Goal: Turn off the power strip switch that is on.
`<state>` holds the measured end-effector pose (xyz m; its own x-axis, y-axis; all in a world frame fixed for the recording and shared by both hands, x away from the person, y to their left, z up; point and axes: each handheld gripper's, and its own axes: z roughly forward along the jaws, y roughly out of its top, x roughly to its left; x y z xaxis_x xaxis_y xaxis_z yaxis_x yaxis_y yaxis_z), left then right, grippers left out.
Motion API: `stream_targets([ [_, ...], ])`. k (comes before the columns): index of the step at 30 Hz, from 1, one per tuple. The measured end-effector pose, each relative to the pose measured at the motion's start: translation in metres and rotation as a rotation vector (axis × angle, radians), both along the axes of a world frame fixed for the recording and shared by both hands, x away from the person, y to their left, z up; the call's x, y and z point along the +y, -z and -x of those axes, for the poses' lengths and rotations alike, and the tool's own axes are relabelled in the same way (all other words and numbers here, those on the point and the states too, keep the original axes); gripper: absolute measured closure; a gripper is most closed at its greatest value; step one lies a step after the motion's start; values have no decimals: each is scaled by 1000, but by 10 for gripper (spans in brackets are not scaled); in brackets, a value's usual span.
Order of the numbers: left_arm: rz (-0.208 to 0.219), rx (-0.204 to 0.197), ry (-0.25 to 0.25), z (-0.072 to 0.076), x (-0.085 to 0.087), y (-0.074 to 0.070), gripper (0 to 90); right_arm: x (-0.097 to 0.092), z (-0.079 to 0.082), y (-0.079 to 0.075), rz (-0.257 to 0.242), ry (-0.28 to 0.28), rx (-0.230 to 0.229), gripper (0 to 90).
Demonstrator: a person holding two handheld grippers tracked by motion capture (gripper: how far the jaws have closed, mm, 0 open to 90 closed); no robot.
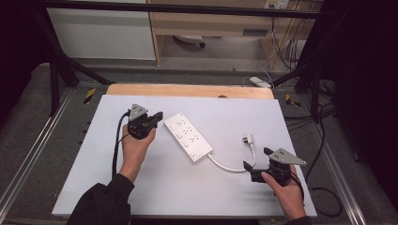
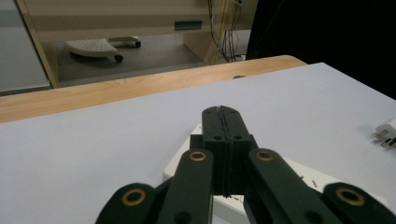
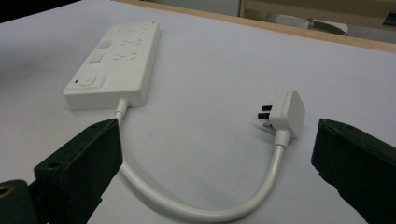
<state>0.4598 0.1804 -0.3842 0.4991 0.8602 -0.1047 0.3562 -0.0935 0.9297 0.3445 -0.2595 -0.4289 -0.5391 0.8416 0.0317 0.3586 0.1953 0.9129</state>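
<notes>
Nearest the high camera, at six o'clock, the person's dark sleeve point(image 1: 101, 204) comes in over the near edge of the white table point(image 1: 155, 187). At about nine o'clock the left gripper point(image 1: 158, 116) sits in the person's left hand point(image 1: 135, 149), its two black jaws pressed flat together with nothing between them; the left gripper view shows them meeting along one seam. Their tips stand just beside the far end of the white power strip point(image 1: 187, 136), and whether they touch it I cannot tell. That strip lies near the table's centre, running from eleven o'clock toward five o'clock, its switch end nearer the person. From that end a white cable point(image 1: 230, 167) curves toward three o'clock and bends back to the white plug point(image 1: 248, 139), which lies flat on the table. At four o'clock the right gripper point(image 1: 256, 158) is held in the right hand point(image 1: 287, 192), jaws spread wide; in the right gripper view they stand either side of the cable's loop, clear of it.
</notes>
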Motion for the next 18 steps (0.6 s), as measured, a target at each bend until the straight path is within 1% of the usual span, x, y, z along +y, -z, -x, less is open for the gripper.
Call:
stream_targets([
  [4, -2, 17, -8, -5, -1, 5, 900, 1, 0, 0, 3, -2, 0, 24],
  [9, -4, 28, -12, -9, -3, 8, 900, 1, 0, 0, -5, -1, 3, 24],
  [18, -28, 44, -19, -18, -6, 14, 900, 1, 0, -1, -2, -5, -2, 24],
])
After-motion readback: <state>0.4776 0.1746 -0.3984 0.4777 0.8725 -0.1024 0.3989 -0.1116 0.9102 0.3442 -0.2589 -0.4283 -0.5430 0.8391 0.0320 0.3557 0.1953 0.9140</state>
